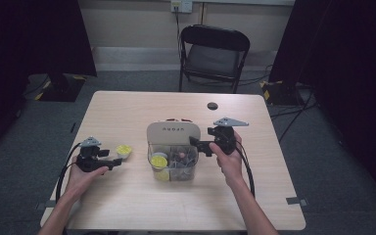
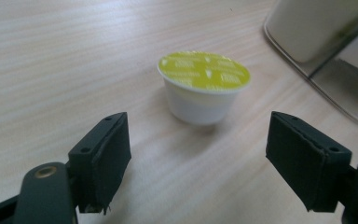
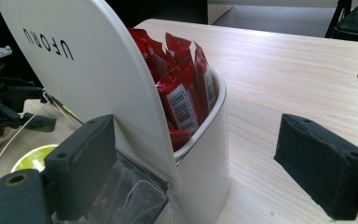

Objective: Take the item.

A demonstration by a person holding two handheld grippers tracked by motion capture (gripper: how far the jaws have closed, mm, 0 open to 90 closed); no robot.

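Observation:
A small white capsule with a yellow-green foil top stands upright on the wooden table. It is just ahead of my left gripper, whose jaws are open and do not touch it. At mid table is a white organizer with a raised lid. Its clear front compartment holds several capsules, one of them yellow. Red sachets fill its white back cup. My right gripper is at the organizer's right side, jaws open, with the lid's edge and cup wall between them.
A black folding chair stands beyond the far table edge. A round cable hole is in the tabletop behind the organizer. Bare table spreads to the left and front. The other hand's gripper appears far off in the right gripper view.

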